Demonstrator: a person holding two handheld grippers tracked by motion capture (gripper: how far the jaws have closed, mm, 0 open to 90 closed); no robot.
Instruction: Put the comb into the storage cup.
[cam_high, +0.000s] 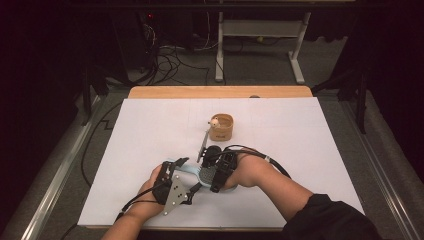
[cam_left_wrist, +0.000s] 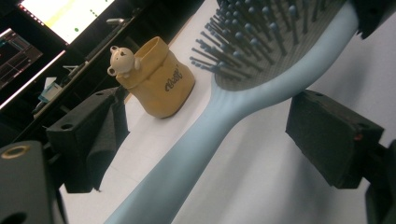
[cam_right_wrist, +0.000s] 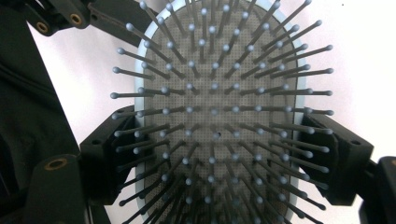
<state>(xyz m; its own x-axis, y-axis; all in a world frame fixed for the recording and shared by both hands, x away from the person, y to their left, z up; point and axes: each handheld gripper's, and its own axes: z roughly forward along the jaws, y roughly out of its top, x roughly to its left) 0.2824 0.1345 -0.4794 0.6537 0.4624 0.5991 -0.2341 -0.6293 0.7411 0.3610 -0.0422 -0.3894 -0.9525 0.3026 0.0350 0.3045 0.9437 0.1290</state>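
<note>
A light blue hairbrush (cam_high: 194, 171) with a grey bristle pad lies low over the white table sheet (cam_high: 150, 130), between both grippers. My right gripper (cam_high: 208, 172) is shut on the brush head (cam_right_wrist: 215, 112), one jaw against each side of its rim. My left gripper (cam_high: 188, 175) is open, and the brush handle (cam_left_wrist: 201, 140) runs between its jaws with a gap on each side. A tan cup (cam_high: 221, 127) with a small white bear (cam_high: 214, 121) on its rim stands just beyond the grippers; the cup (cam_left_wrist: 161, 81) stands upright in the left gripper view.
The wooden table edge (cam_high: 220, 92) lies at the far side. Beyond it stand a white desk frame (cam_high: 295, 60) and floor cables. Lit monitors (cam_left_wrist: 65, 14) sit past the cup. White sheet extends on both sides of the hands.
</note>
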